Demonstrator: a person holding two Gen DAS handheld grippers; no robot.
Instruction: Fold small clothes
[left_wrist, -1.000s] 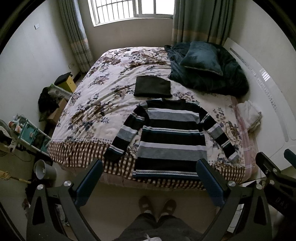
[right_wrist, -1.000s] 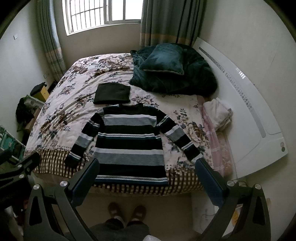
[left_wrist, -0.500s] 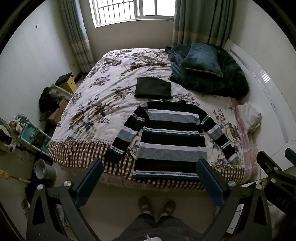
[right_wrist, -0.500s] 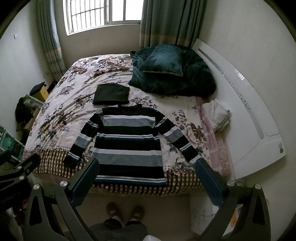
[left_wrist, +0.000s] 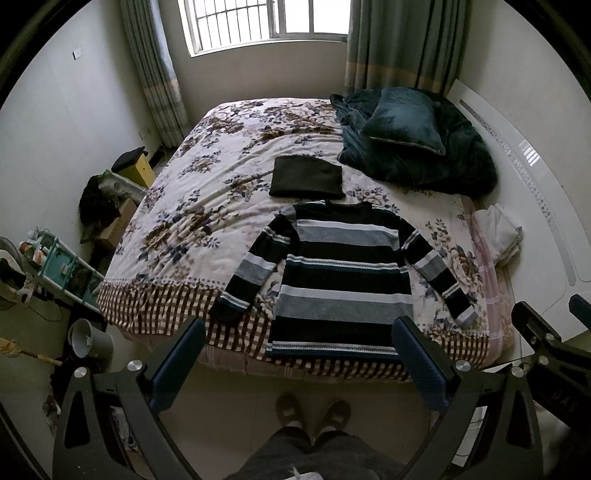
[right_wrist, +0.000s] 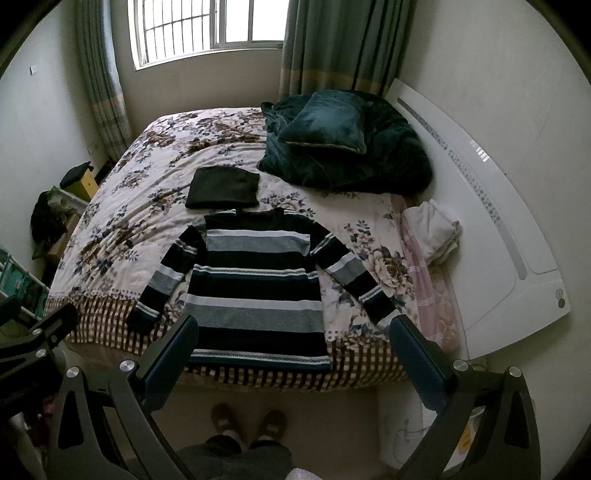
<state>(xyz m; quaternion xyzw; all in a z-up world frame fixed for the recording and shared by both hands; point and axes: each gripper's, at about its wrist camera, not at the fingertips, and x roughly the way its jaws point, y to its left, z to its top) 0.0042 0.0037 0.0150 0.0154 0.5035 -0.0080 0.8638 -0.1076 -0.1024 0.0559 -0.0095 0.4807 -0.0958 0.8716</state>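
A black, grey and white striped sweater lies flat on the bed, sleeves spread, its hem at the near edge. Just beyond its collar rests a folded dark garment. My left gripper hangs open well above the floor in front of the bed, nothing between its blue fingers. My right gripper is open too and holds nothing. Each gripper shows at the edge of the other's view.
A dark green quilt with a pillow is heaped by the white headboard. Folded pale cloths sit on the bed's right side. A person's slippered feet stand at the bedside. Clutter and a rack line the left wall.
Both views have drifted slightly, with the bed and sweater sitting a little lower in the frame. The grippers stay open and the clothes have not moved.
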